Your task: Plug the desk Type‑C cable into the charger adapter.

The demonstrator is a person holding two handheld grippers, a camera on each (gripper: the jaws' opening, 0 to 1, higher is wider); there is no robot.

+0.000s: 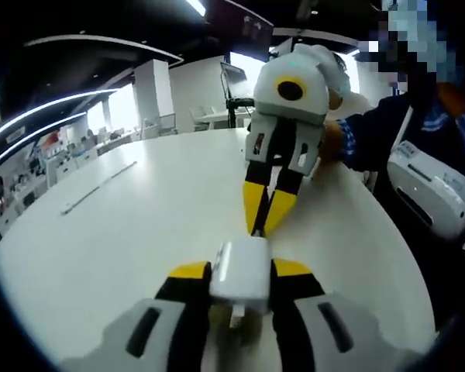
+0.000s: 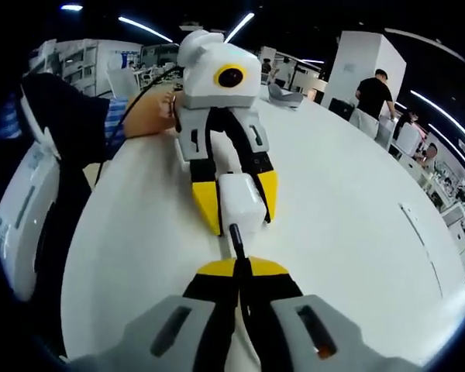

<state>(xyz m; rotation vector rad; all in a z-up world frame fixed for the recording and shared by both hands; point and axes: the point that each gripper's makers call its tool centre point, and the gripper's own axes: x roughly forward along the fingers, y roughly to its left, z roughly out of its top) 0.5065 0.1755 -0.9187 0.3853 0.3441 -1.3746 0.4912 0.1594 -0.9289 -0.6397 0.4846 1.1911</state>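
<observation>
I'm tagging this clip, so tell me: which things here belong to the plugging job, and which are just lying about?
Part of the job:
- charger adapter, clamped in the left gripper
- cable plug, pinched by the right gripper, tip at the adapter's face

Just lying about:
- thin white strip on the white table
- person in a black shirt in the background

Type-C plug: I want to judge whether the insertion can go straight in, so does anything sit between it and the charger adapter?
Nothing visible. The right gripper holds the Type-C plug directly at the face of the charger adapter, which the left gripper clamps.
</observation>
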